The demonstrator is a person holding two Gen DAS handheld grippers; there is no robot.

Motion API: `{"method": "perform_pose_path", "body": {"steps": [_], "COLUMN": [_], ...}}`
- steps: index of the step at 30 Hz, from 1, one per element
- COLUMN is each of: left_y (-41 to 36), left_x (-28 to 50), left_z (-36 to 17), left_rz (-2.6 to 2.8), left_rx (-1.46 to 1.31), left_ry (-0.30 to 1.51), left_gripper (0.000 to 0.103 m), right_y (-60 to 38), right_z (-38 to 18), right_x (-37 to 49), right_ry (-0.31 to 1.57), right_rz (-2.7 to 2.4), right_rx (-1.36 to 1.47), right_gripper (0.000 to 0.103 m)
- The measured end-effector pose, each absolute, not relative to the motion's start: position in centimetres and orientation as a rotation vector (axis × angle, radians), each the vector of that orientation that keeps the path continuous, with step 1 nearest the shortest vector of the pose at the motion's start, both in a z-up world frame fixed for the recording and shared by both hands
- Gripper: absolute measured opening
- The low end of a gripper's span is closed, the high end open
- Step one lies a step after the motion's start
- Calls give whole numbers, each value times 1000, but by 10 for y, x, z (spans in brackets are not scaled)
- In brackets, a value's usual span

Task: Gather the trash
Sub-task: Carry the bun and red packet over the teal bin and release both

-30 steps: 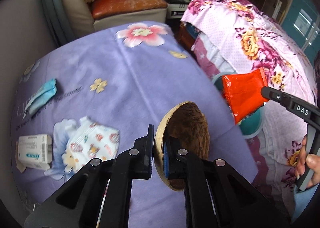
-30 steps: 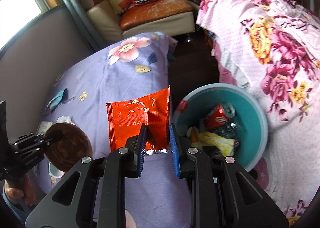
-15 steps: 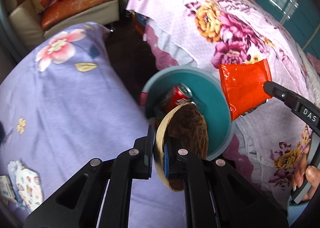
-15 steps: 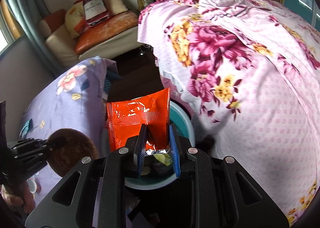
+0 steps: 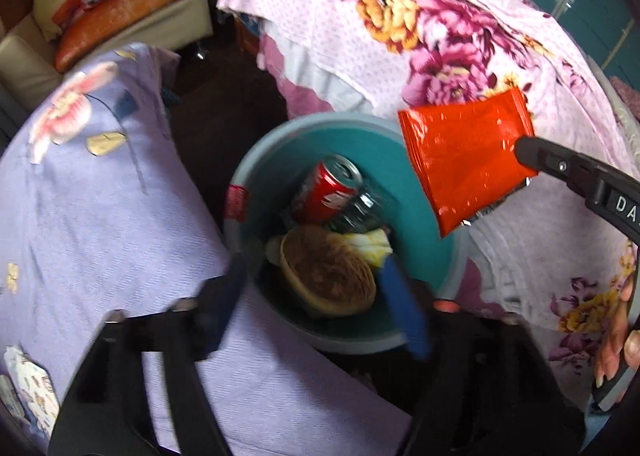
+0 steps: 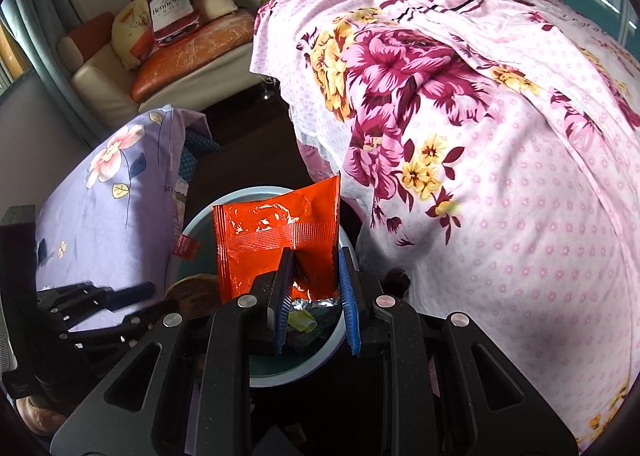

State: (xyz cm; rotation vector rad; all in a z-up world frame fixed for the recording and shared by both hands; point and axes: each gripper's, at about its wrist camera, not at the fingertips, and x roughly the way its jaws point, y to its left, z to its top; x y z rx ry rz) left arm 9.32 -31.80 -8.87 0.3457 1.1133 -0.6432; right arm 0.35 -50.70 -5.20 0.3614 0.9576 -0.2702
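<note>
A teal bin (image 5: 416,216) stands on the floor between table and bed, with a red can (image 5: 328,188) and other rubbish inside. A brown coconut shell half (image 5: 328,276) lies loose in it. Just above the shell is my left gripper (image 5: 316,304), blurred; its jaws are opening wide and no pad touches the shell. My right gripper (image 6: 314,284) is shut on the lower edge of an orange-red foil wrapper (image 6: 276,228), held upright over the bin's rim (image 6: 312,364). The left wrist view shows that wrapper (image 5: 468,160) at the bin's right side.
A table under a purple floral cloth (image 5: 100,196) lies left of the bin, with a patterned packet (image 5: 24,388) at its near corner. A bed with a pink floral cover (image 5: 400,16) rises on the right. A sofa (image 5: 120,16) stands behind. A hand (image 5: 616,344) holds the right gripper's handle.
Both grippers swung from over the table to over the bin. The left jaws, shut on the coconut shell before, have spread, and the shell now lies in the bin. The wrapper stays gripped.
</note>
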Motion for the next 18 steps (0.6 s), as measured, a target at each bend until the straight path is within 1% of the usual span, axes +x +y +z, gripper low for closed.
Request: {"method": "perform_pose_path", "body": {"steps": [6,11,14,15,16,17,18], "left_y": [-299,-281,-269,-266,-262,-258,-255], "left_x": [100,102,104,105,105,106,107], "left_z": [-75,-72,-71,-72,-72,-72,-73], "left_rz": [-604,-562,-540,-536,-533,-530,-529], "left_rx": [329,331,316,307,295,283,272], "left_ry": [1075,1074,1082,1087,1093,1102,1111], "left_gripper": [89,92,93,94,94,94,94], "right_y": [-498,-487,-478,-476,-474,-471,-469], "right_z": [-59,-64,-68,-69,-69,-70,-70], "right_x": [14,25,32,34,36,37,37], "right_ry": [978,1005,1025,1029,1032,1034,1036], "right_rz": [-255,-228,-205,-202,-200,-199,-198], "right_rx": [363,352,346,345,344,343,342], "right_gripper": [22,22,25,36,51,57,61]}}
